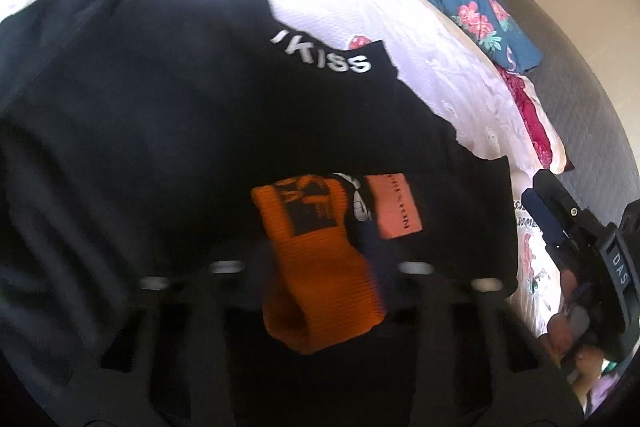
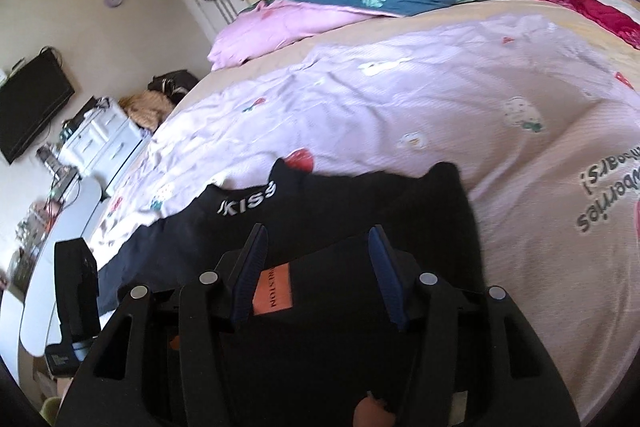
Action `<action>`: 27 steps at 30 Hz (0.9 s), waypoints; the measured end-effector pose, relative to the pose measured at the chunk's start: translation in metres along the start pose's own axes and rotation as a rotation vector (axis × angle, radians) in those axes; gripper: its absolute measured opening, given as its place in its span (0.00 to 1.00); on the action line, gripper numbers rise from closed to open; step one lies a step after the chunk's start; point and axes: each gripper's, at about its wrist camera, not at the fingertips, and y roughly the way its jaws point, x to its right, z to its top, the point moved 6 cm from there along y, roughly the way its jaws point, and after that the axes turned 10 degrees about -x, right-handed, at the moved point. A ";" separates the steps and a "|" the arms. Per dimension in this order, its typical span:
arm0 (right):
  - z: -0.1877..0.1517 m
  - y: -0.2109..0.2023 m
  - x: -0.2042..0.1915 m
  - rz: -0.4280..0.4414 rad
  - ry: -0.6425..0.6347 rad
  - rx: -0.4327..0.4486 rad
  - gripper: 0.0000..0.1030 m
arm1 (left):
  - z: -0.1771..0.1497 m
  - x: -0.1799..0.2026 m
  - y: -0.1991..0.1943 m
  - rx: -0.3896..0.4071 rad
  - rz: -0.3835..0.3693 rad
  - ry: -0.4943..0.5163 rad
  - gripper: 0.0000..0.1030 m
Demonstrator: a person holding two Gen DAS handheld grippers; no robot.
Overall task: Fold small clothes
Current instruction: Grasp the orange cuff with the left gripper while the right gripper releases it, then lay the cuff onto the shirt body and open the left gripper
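So the black garment (image 1: 168, 131) lay flat on the pink bedspread (image 2: 400, 115), and just by its salmon label (image 1: 394, 205) the left gripper (image 1: 320, 267) had pinched the orange knit piece (image 1: 320, 267) to lift it while the right gripper (image 2: 316, 267) hung half-open and empty over that label.

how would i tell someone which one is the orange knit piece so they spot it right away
Find the bed with the pale pink printed sheet, then the black garment with white KISS lettering spread on it. At that garment's near edge, the orange knit piece sits in the left gripper: ribbed, bright orange, unlike everything dark around it.
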 end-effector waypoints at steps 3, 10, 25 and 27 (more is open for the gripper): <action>0.006 -0.012 0.017 -0.041 0.018 0.036 0.50 | 0.005 0.013 -0.019 0.066 -0.024 0.049 0.08; 0.013 -0.043 0.066 -0.103 0.134 0.122 0.50 | 0.021 0.053 -0.096 0.225 -0.093 0.169 0.06; 0.008 -0.027 0.056 -0.148 0.094 0.069 0.50 | 0.022 0.015 -0.156 0.326 -0.092 0.100 0.05; 0.008 -0.023 0.051 -0.143 0.081 0.060 0.50 | 0.022 0.004 -0.152 0.316 -0.076 0.083 0.05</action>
